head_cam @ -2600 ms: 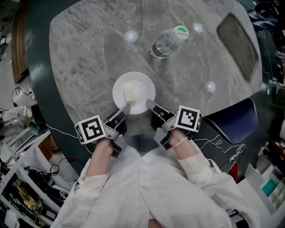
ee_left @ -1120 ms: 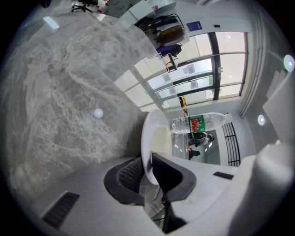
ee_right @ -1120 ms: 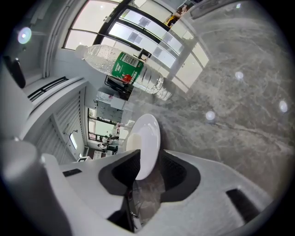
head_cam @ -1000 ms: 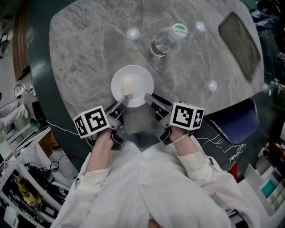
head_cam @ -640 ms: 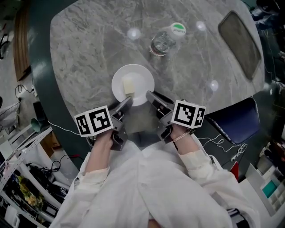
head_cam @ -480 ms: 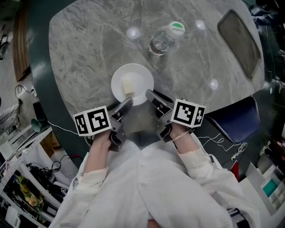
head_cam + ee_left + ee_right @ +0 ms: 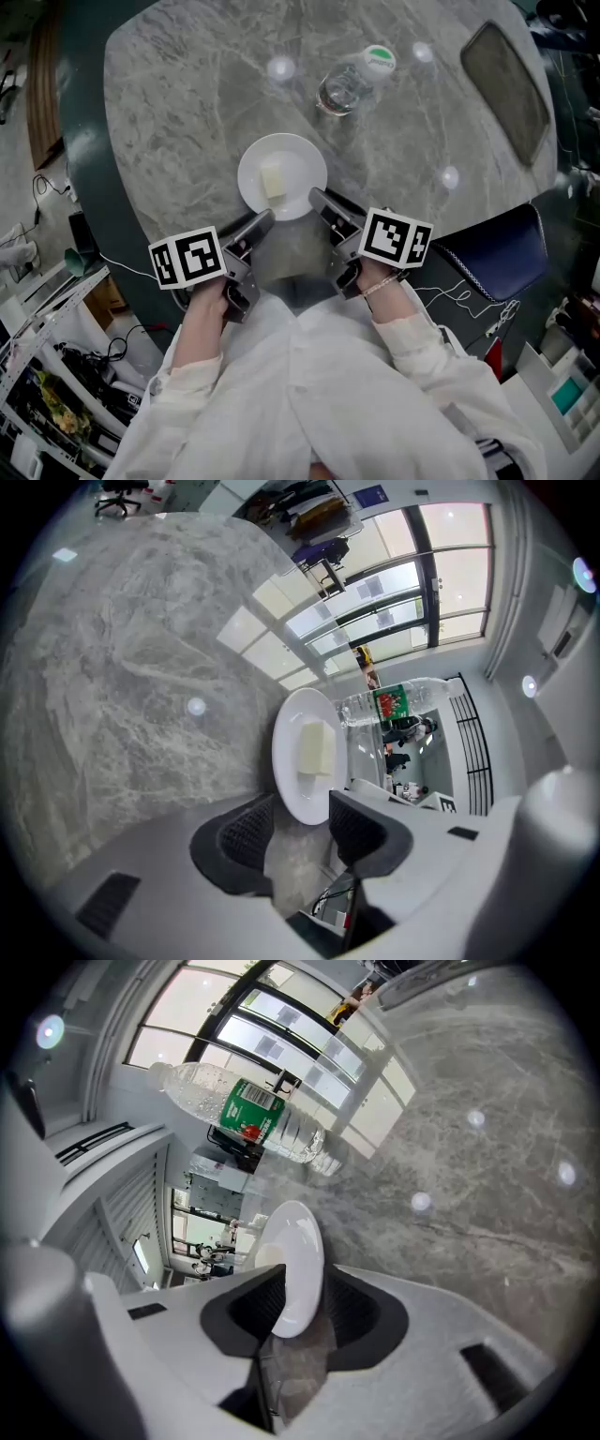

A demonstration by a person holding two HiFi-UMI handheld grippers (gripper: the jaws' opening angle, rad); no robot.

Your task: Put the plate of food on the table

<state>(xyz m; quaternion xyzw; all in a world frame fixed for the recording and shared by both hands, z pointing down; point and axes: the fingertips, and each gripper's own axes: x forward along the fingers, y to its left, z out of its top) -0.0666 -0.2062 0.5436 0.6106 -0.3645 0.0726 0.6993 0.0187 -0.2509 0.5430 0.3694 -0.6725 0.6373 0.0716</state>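
A white plate (image 7: pixel 282 176) with a pale block of food (image 7: pixel 273 180) rests flat on the grey marble table (image 7: pixel 169 112), near its front edge. My left gripper (image 7: pixel 262 219) is at the plate's near-left rim. Its jaws have just been opening and stand wide, with the plate (image 7: pixel 298 761) just ahead of them and untouched by the pads. My right gripper (image 7: pixel 317 198) reaches the near-right rim. In the right gripper view the plate's (image 7: pixel 298 1260) edge fills the gap between the jaws of that gripper (image 7: pixel 302 1302), which are shut on it.
A clear plastic water bottle (image 7: pixel 352 86) with a green cap lies on its side beyond the plate. A dark rectangular mat (image 7: pixel 502 80) sits at the table's far right. A blue chair (image 7: pixel 492 258) stands right of me, and cluttered shelves (image 7: pixel 47 375) at lower left.
The left jaws have opened off the plate's rim, and the left gripper has drawn slightly back toward me. The plate and the right gripper have stayed where they were.
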